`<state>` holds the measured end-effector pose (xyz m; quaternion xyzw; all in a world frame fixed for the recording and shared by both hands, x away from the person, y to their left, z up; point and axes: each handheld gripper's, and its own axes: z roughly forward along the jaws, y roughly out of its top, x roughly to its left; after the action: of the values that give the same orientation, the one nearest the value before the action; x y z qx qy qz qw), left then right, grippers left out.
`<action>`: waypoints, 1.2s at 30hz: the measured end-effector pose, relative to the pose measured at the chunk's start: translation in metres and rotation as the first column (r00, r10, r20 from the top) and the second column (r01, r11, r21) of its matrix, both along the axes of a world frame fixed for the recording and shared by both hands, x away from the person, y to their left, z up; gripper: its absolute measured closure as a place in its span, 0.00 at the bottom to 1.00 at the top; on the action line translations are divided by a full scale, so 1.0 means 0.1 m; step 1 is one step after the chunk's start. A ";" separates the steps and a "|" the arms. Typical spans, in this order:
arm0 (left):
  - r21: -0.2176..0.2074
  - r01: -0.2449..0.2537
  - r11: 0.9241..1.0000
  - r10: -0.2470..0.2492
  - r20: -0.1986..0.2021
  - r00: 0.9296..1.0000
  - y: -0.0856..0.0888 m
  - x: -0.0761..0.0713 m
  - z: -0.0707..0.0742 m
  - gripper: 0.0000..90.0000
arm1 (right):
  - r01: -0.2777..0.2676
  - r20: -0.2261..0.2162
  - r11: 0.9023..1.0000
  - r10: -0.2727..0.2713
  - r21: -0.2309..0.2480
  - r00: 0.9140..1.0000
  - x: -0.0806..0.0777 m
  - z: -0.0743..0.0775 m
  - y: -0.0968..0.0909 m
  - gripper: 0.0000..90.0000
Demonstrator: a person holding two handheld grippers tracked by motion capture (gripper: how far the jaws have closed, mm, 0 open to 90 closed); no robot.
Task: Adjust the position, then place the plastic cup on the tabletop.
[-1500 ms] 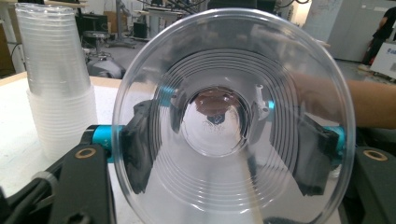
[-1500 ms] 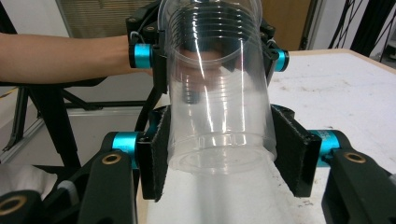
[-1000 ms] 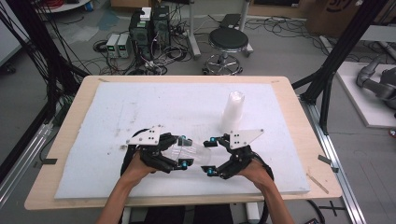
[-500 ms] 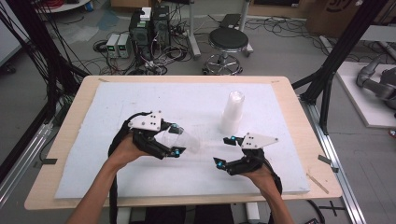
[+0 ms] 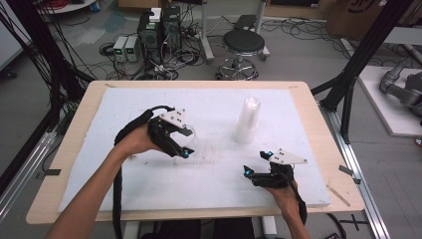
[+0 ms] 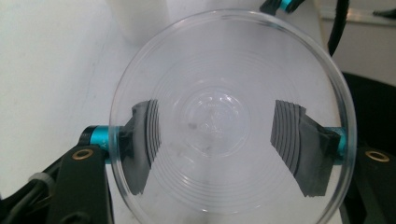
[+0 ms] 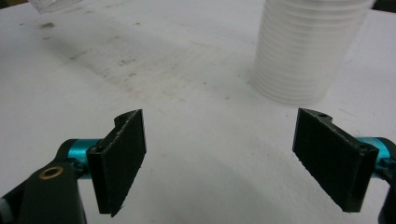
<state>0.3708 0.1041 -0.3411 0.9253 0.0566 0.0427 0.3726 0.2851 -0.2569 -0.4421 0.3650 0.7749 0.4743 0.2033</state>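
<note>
Wooden surface (image 5: 318, 124) topped with a white foam sheet (image 5: 209, 174), lightly scuffed and speckled near the middle. Room behind: grey floor, two small grey boxes (image 5: 125, 48) at left, then a dark computer tower (image 5: 159, 30) amid tangled cables, then one black round stool (image 5: 243, 42); black frame posts on both sides.

Left gripper (image 5: 185, 144) is over the left-centre of the sheet, held in the person's left hand (image 5: 137, 142), clamped on one clear plastic cup (image 5: 188, 135). In the left gripper view the cup (image 6: 231, 116) faces the camera mouth-first, both jaws pressing its wall from outside and showing through the plastic; nothing visible inside it. Cannot tell whether the cup touches the sheet.

Right of centre, one stack of white cups (image 5: 247, 121) stands upside down on the sheet, well apart from both grippers; in the right gripper view the stack (image 7: 303, 51) shows many ribbed rims, count unclear.

Right gripper (image 5: 255, 172) sits low near the front right of the sheet, in the right hand (image 5: 283, 191), jaws wide apart, nothing between them.
</note>
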 end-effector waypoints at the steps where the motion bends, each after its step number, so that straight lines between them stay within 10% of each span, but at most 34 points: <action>1: 0.023 0.000 1.000 0.000 -0.003 1.000 0.00 0.02 0.01 0.36 | 0.007 0.004 1.000 -0.007 0.002 1.000 0.00 -0.02 -0.02 0.19; 14: 0.158 0.012 0.987 -0.008 -0.024 1.000 -0.07 0.15 0.00 0.36 | 0.039 -0.014 0.998 -0.039 0.043 0.999 0.01 -0.11 -0.11 0.19; 36: 0.173 0.011 0.985 -0.008 -0.015 1.000 -0.14 0.18 -0.05 0.36 | 0.032 -0.027 0.999 -0.031 0.033 0.999 0.01 -0.11 -0.10 0.19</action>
<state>0.3893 0.0904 -0.3461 0.9547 0.0510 0.0389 0.2906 0.2863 -0.2665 -0.4532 0.3868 0.7638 0.4788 0.1942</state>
